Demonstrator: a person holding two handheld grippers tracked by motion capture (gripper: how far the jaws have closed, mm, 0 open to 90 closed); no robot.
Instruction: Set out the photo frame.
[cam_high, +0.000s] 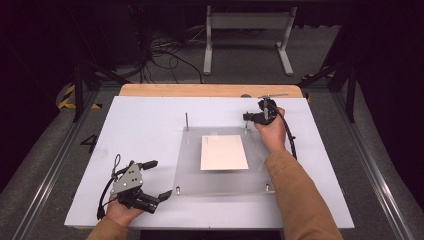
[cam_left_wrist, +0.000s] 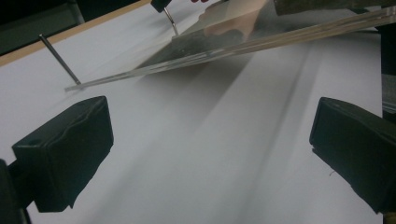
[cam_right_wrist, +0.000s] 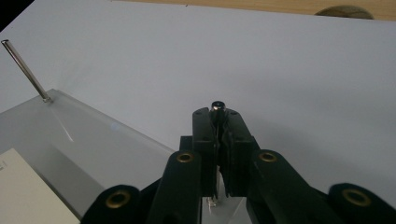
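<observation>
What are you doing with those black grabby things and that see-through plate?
A person is working on a clear plate that sits on a white table, with a card under or on it. The right tool is pinched shut on a thin metal pin standing at the plate's far right corner. The left tool waits wide open beside the near left corner, holding nothing. Another pin stands at the far left corner.
</observation>
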